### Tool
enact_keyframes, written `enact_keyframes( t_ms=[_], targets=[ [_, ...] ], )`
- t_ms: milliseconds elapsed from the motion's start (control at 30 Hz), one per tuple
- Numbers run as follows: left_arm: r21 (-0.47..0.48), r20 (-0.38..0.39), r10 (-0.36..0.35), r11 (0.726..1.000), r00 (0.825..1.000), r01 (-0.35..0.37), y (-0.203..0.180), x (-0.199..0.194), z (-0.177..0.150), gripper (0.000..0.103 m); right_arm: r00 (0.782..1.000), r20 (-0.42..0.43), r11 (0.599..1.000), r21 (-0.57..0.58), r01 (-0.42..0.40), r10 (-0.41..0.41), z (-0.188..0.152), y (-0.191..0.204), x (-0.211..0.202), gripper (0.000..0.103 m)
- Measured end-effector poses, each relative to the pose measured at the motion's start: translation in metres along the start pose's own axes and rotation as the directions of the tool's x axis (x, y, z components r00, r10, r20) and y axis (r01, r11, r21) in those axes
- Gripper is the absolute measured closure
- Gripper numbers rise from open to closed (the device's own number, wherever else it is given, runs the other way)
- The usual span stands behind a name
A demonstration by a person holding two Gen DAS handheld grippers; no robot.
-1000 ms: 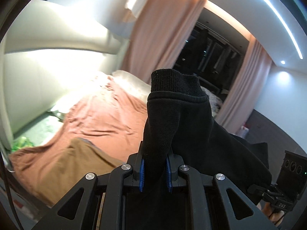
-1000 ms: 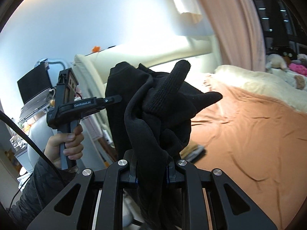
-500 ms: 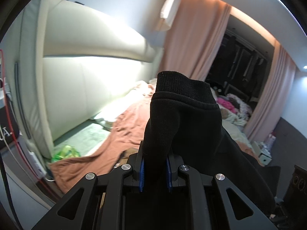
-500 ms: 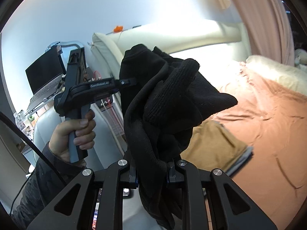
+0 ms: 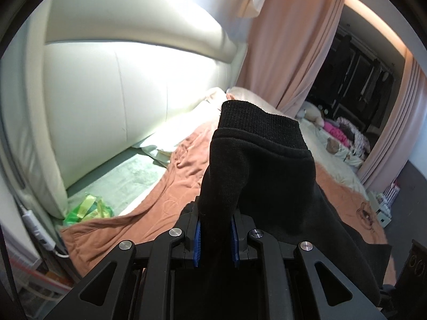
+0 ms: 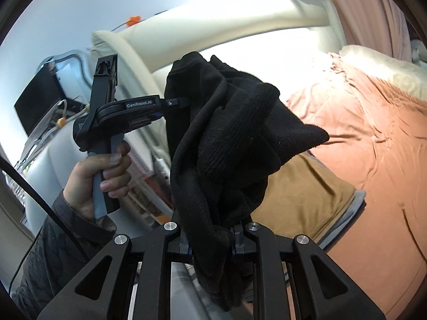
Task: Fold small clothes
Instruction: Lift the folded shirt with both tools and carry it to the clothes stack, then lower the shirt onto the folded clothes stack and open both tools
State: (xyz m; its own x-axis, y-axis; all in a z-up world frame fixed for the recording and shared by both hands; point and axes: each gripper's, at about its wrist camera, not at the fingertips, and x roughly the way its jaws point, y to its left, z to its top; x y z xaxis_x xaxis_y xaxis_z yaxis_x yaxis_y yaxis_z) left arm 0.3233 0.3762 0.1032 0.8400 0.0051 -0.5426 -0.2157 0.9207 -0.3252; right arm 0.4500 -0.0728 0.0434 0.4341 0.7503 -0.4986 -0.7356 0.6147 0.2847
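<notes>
Wrist views bedward (garment [image 5: 256, 176] shared)

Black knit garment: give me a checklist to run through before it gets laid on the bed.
1. Left claw shut on the black knit garment: ok.
2. Right claw shut on the garment: ok.
3. Garment spread flat between claws: not ok, bunched in the right wrist view.
4. Ribbed cuff free of the blue pads: ok.
5. Landing spot on the rust-brown bedspread: cannot tell; a folded tan cloth lies nearby.
</notes>
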Motion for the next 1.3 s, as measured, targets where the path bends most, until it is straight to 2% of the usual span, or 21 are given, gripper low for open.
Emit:
enact_keyframes(
  t_ms=[333, 600, 667, 700, 733, 800, 867, 1000, 1100, 1200, 1267, 1300],
  targets=[
    [0.05, -0.112, 0.049, 0.998, 0.993, -0.043, -0.008, 0.09, 0.003, 0.085, 0.999, -0.042, 0.995, 0.103, -0.004, 0.009, 0.011, -0.154, -0.007, 0.088],
    [0.118, -0.237, 0.096, 0.991, 0.967, -0.07, -0.01, 0.169, -0.008, 0.083, 0.994, -0.105, 0.986, 0.162, 0.033, -0.016, 0.002, -0.265, -0.004, 0.086],
    [0.175, -0.287, 0.146, 0.98, 0.947, -0.099, -0.012, 0.191, -0.016, 0.077, 0.986, -0.15, 0.975, 0.197, 0.101, -0.071, -0.004, -0.298, -0.002, 0.079],
    [0.192, -0.295, 0.176, 0.974, 0.939, -0.122, -0.012, 0.196, -0.018, 0.071, 0.978, -0.184, 0.966, 0.217, 0.142, -0.103, -0.008, -0.317, 0.0, 0.077],
    [0.204, -0.295, 0.213, 0.966, 0.932, -0.156, -0.01, 0.2, -0.022, 0.071, 0.972, -0.204, 0.961, 0.224, 0.164, -0.119, -0.011, -0.327, 0.0, 0.071],
    [0.185, -0.298, 0.23, 0.966, 0.926, -0.18, -0.001, 0.2, -0.026, 0.071, 0.957, -0.235, 0.947, 0.231, 0.224, -0.169, -0.019, -0.356, -0.005, 0.056],
    [0.16, -0.304, 0.228, 0.969, 0.925, -0.187, 0.008, 0.196, -0.03, 0.071, 0.952, -0.213, 0.938, 0.22, 0.267, -0.221, -0.022, -0.376, -0.023, 0.035],
    [0.145, -0.299, 0.22, 0.972, 0.929, -0.184, 0.019, 0.178, -0.035, 0.071, 0.952, -0.188, 0.938, 0.205, 0.28, -0.243, -0.02, -0.379, -0.053, 0.035],
    [0.138, -0.287, 0.214, 0.974, 0.934, -0.181, 0.024, 0.159, -0.041, 0.071, 0.948, -0.148, 0.944, 0.134, 0.302, -0.282, -0.01, -0.365, -0.069, 0.035],
    [0.143, -0.279, 0.202, 0.976, 0.939, -0.167, 0.027, 0.145, -0.05, 0.071, 0.954, -0.098, 0.953, 0.086, 0.29, -0.282, -0.005, -0.34, -0.08, 0.035],
    [0.147, -0.296, 0.188, 0.978, 0.937, -0.15, 0.03, 0.143, -0.058, 0.071, 0.964, -0.088, 0.964, 0.064, 0.259, -0.253, -0.005, -0.317, -0.07, 0.035],
    [0.149, -0.303, 0.187, 0.978, 0.934, -0.147, 0.031, 0.142, -0.061, 0.071, 0.968, -0.084, 0.969, 0.05, 0.241, -0.236, -0.007, -0.285, -0.055, 0.035]
  ],
)
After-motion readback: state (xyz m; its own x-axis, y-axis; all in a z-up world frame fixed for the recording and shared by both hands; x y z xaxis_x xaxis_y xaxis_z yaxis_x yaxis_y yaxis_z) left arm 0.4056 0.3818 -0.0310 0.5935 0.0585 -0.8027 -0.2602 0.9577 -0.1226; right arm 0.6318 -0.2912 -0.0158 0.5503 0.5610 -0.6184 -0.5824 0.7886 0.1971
